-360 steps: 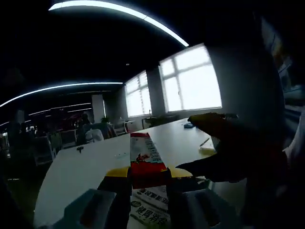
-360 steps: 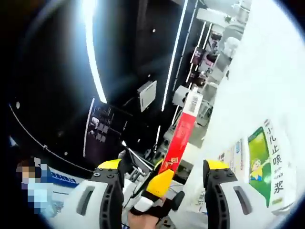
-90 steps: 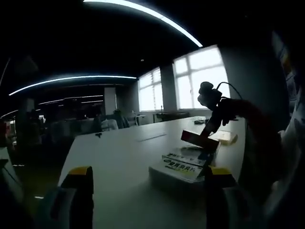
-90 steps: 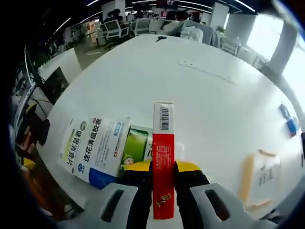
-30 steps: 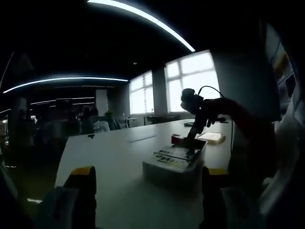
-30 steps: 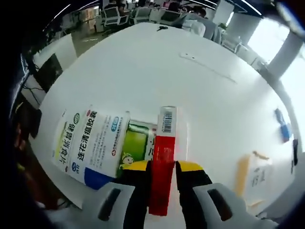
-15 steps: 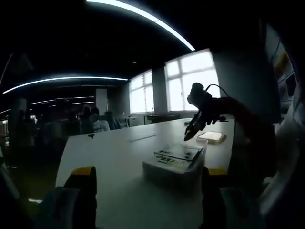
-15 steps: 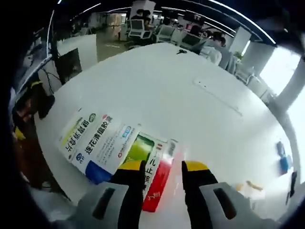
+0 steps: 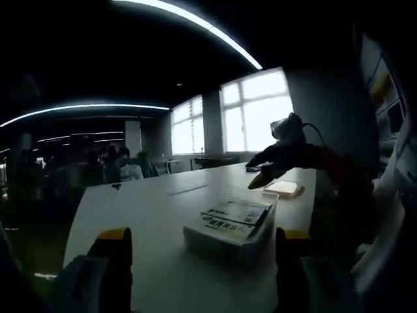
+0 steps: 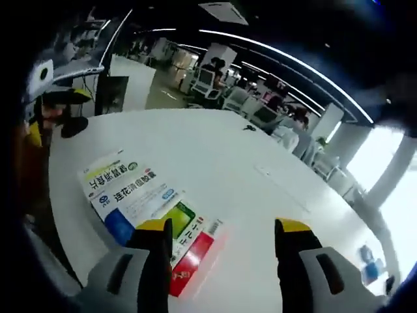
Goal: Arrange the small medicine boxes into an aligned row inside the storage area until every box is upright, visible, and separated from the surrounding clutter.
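Both grippers wide, empty. Right gripper (image 10: 221, 251) above 3 boxes lying flat: red box (image 10: 190, 262) nearest its left jaw. None upright yet.

Dim, backlit by bright windows (image 9: 257, 114); edges warp, details perhaps blurred.

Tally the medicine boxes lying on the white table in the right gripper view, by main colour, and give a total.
White-and-blue box: 1
Green box: 1
Red box: 1
White box with yellow-green stripe: 1
Total: 4
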`<control>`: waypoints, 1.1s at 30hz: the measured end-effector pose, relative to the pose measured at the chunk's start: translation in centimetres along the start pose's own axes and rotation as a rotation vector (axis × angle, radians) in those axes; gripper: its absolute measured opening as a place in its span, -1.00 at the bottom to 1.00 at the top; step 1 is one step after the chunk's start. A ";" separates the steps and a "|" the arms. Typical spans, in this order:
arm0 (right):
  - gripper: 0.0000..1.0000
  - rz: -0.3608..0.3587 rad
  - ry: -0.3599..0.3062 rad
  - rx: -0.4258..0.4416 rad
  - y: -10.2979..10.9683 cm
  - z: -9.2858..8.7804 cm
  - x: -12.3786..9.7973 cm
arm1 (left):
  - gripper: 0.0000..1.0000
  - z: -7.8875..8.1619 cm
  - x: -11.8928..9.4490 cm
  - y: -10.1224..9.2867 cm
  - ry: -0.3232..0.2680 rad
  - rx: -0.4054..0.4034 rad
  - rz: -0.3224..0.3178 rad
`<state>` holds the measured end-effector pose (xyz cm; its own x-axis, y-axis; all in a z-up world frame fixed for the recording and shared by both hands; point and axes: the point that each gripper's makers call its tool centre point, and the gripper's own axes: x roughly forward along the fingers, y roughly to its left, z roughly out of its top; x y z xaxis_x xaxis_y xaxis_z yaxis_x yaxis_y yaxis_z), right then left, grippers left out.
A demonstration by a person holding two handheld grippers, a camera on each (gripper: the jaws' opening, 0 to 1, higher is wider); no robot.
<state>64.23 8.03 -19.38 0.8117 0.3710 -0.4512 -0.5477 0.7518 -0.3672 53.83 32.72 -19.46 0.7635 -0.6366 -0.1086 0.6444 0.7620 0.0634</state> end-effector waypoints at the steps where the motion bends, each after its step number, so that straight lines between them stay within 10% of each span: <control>1: 0.34 0.009 -0.017 0.024 0.1 -0.1 -0.1 | 0.82 -0.1 0.2 -0.1 0.009 0.007 0.001; 9: 0.94 0.071 -0.204 0.083 1.1 0.1 -2.1 | 0.83 -0.1 0.9 -1.2 -0.002 0.024 -0.042; 24: 1.00 0.248 -0.380 0.194 2.2 -0.3 -6.2 | 0.92 -0.2 0.6 -2.8 -0.020 -0.023 -0.060; 33: 1.00 0.193 -0.361 0.210 0.1 -3.4 -7.2 | 0.99 -0.4 -0.4 -3.3 0.006 -0.014 -0.018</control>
<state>57.60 3.60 -18.91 0.7379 0.6534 -0.1692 -0.6732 0.7306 -0.1145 51.43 30.51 -20.05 0.7515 -0.6495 -0.1157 0.6573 0.7522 0.0471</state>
